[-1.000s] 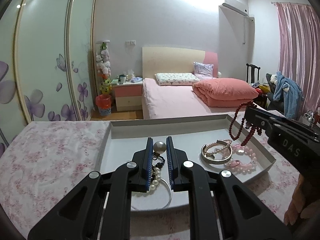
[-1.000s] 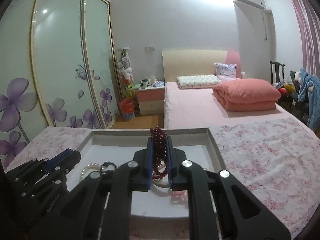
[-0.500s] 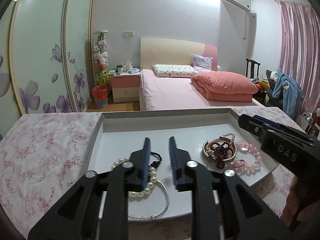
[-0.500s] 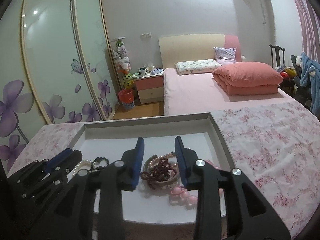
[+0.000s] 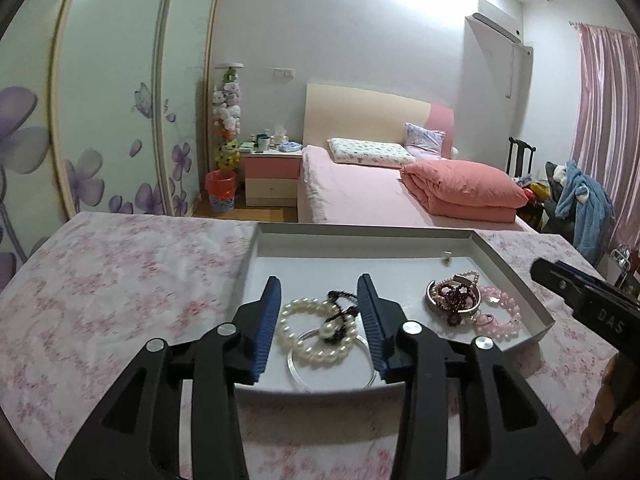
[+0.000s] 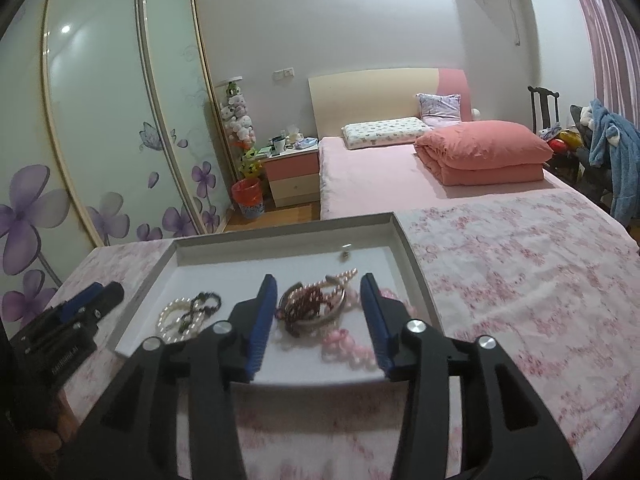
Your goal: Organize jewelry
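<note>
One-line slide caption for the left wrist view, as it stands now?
Left tool open above a pearl bracelet and silver bangle in the grey tray; dark red beads lie to the right.

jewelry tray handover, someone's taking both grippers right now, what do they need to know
Left gripper: open, empty, over the pearl bracelet and silver bangle.
Right gripper: open, empty, over the dark red bead strand and pink bead bracelet.
Done: all visible jewelry lies in the white tray, in two piles.
Left: nothing visible on the floral cloth outside; tidy piles if needed.
</note>
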A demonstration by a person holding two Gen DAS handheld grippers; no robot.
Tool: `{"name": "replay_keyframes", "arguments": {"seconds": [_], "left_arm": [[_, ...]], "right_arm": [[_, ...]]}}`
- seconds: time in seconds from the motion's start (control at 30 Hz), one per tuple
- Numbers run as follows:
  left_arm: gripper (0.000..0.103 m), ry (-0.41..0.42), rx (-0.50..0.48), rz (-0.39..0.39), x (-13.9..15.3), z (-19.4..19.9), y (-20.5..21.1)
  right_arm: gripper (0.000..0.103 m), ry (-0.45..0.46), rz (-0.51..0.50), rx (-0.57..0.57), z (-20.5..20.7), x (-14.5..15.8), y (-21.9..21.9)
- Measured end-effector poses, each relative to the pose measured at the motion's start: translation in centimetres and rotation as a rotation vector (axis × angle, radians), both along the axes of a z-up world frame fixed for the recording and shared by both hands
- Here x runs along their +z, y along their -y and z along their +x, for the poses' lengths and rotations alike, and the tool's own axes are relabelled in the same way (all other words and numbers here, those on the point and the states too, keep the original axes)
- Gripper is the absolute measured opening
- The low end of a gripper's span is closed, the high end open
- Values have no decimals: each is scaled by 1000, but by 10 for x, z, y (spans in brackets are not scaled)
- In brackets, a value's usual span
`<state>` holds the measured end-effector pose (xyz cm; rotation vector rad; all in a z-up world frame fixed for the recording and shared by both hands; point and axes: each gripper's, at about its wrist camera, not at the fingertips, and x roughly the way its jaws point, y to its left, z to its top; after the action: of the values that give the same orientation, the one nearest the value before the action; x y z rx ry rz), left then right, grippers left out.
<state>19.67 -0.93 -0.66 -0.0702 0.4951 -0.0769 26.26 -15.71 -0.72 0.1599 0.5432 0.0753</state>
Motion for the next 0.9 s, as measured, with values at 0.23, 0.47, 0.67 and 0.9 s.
{"name": "replay_keyframes", "arguments": {"seconds": [0.23,0.47,0.67,0.9], "left_arm": [[54,13,45,-29,9,-37,-23],[65,62,54,-21,18,-73,-27],[74,98,67,-15,23,-94,-27],[89,131,59,10,21,-119,-25]], "right_arm": [[56,-6,-2,12,-41,7,-5],[69,4,-1,15,-75,11,-12],[83,19,5,4,-97,15,-14],[99,73,-24,2,-122,21,-18]]}}
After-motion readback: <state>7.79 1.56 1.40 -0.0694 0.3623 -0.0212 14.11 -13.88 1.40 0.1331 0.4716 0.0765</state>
